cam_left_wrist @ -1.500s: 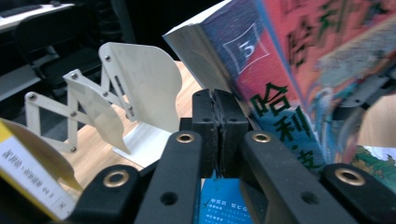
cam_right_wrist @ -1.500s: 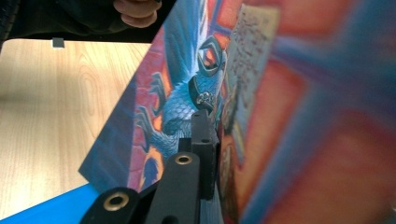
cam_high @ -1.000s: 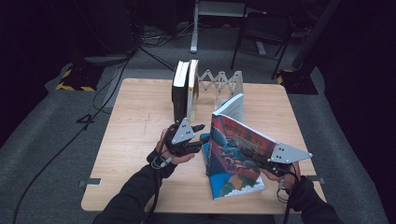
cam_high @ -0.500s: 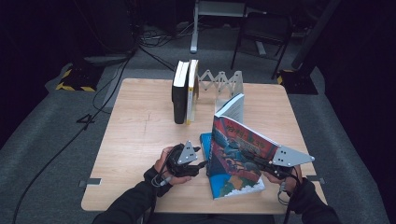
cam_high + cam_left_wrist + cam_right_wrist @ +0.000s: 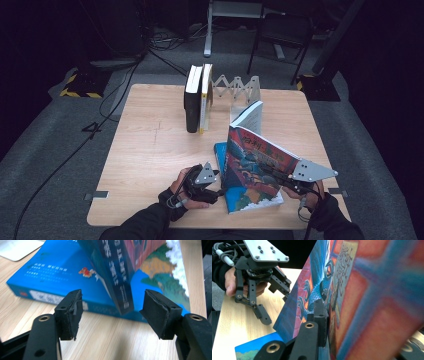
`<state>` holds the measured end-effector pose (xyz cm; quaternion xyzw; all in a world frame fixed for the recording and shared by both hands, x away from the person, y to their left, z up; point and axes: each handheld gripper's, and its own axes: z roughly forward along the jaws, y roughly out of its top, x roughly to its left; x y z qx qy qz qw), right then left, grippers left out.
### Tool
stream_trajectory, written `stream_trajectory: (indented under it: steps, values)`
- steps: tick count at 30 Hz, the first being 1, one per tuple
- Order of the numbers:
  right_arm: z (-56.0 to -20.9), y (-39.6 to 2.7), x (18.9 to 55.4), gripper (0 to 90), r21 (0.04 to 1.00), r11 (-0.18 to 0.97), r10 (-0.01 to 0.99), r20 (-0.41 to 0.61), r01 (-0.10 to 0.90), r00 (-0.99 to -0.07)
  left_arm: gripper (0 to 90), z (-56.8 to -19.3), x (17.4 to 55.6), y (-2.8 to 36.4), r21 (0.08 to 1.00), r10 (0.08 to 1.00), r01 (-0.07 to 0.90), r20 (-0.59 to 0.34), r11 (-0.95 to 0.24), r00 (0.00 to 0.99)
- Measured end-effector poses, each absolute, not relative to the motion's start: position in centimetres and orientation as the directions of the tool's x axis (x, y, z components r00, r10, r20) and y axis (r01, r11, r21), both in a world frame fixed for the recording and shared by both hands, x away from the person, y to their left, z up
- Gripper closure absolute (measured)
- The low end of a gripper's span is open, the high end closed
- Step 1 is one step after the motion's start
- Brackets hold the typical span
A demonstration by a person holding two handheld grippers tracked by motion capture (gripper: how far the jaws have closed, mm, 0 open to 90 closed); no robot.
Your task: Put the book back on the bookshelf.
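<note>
left claw [image 5: 216, 184]: it has dropped from the raised book's near edge to just above the worktop [image 5: 150, 150], and its jaws have just been opening; they stand partly apart with nothing pressed between them, the raised book's lower spine corner sitting in the gap.
right claw [image 5: 322, 315]: closed tight on the raised book [image 5: 260, 162], unmoved.
raised book: propped on edge, tilted, its lower corner resting on the blue flat book [image 5: 50, 272].
meaning: the left claw has let go, so the right alone carries the book; likely a regrip low on the spine comes next.
count: four books, two upright [image 5: 197, 97] in the folding rack [image 5: 240, 87], one flat, one held; two claws.
</note>
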<state>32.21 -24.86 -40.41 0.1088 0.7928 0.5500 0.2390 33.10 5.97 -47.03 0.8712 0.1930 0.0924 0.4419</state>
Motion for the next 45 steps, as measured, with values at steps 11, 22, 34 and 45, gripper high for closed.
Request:
stream_trajectory:
  steps: [11,22,34,45]
  values:
    - [-40.4,-24.9,31.7,83.2,0.919,0.381,0.417,-0.273,-0.106,-0.867,39.5,-45.2,34.7,4.0,0.877,0.419,0.215,-0.016,-0.43,0.908]
    - [-40.6,-25.4,31.5,72.3,0.9,0.421,0.448,-0.314,-0.112,-0.837,57.7,-44.5,35.1,3.6,0.886,0.434,0.175,0.033,-0.43,0.9]
    - [-40.7,-27.6,32.8,48.8,0.917,0.398,0.615,-0.301,-0.044,-0.729,68.8,-44.4,34.0,4.0,0.88,0.4,0.117,0.088,-0.46,0.912]
    - [-42.3,-27.3,34.6,29.8,0.923,0.38,0.608,-0.198,0.063,-0.769,73.2,-44.4,33.2,3.9,0.874,0.346,0.081,0.104,-0.48,0.932]
